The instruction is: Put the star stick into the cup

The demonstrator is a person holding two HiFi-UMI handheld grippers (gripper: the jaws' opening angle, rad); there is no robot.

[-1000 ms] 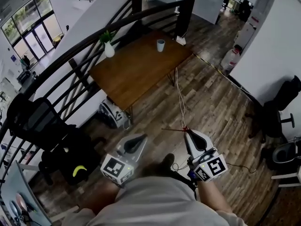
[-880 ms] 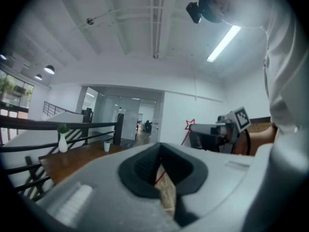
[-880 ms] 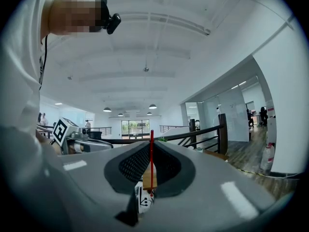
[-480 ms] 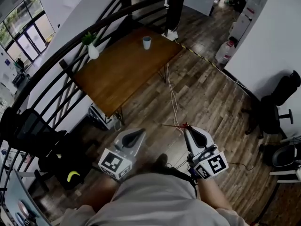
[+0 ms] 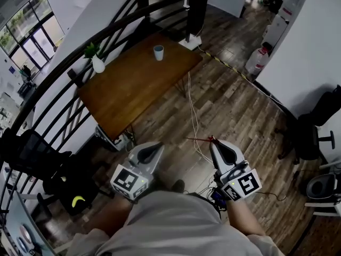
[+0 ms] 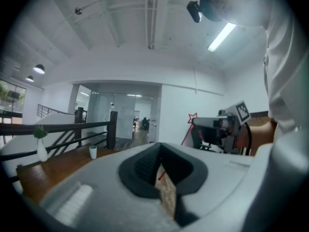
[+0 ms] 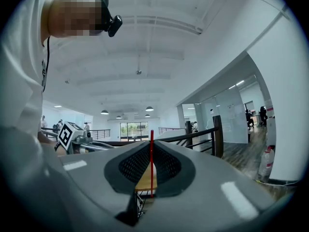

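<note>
The right gripper [image 5: 214, 143] is clenched on the star stick [image 7: 151, 164]; the thin red stick runs crosswise through the closed jaws (upright in the right gripper view), and its star end shows just above the gripper's tip in the left gripper view. The left gripper [image 5: 157, 149] is pressed shut with nothing held; only a narrow slit remains between its jaws. Both grippers are held in front of the person's body, side by side and apart, pointing ahead over the wooden floor [image 5: 240, 116]; the stick's free end reaches from the right gripper's tip toward the left gripper without touching it.

Ahead of the right gripper, a pale cable [image 5: 192, 108] trails across the floor toward the table [image 5: 128, 89]; the table stands well ahead of both grippers and to the left gripper's side. The cup [image 5: 159, 52] stands upright near the table's far end, well apart from the stick; a white vase with a green plant [image 5: 97, 63] stands at the table's left edge. A dark railing [image 5: 69, 57] curves past beyond the table; far ahead and to the right of the right gripper a large water bottle [image 5: 257, 61] stands by the wall.
</note>
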